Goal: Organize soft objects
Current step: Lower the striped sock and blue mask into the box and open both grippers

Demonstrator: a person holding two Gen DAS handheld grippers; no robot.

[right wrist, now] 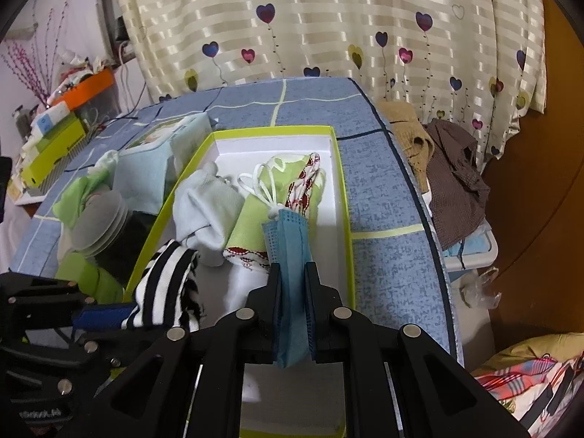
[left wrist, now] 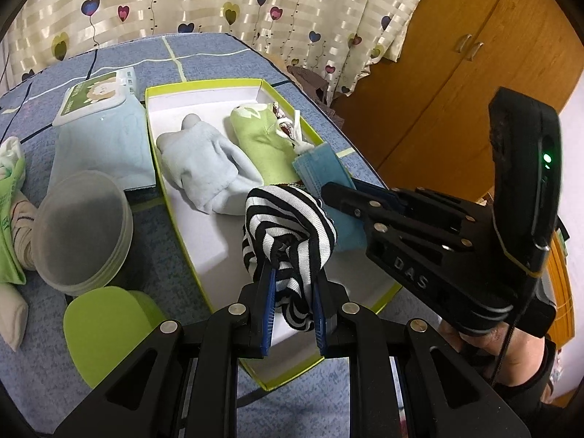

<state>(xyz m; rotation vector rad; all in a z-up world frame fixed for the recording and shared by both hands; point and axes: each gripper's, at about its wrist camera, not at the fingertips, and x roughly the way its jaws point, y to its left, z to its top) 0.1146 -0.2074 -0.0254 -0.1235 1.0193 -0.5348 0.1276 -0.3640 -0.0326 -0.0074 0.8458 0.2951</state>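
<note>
**Both grippers clamping soft items over the green-rimmed box**

The left gripper (left wrist: 291, 288) is pinching a black-and-white striped sock (left wrist: 288, 230) between its blue-padded fingers, holding it above the near half of the white box (left wrist: 204, 226). The right gripper (right wrist: 292, 292) is squeezing a folded blue face mask (right wrist: 288, 230), fingers pressed against it, over the box's right side. A pale blue sock (left wrist: 204, 168) and a green sock (left wrist: 262, 138) are lying side by side inside.

We see both wrist views close above green-rimmed box (left wrist: 204, 85) (right wrist: 273, 132), facing curtain (left wrist: 219, 3) (right wrist: 328, 18) at frame top; both share box.
</note>
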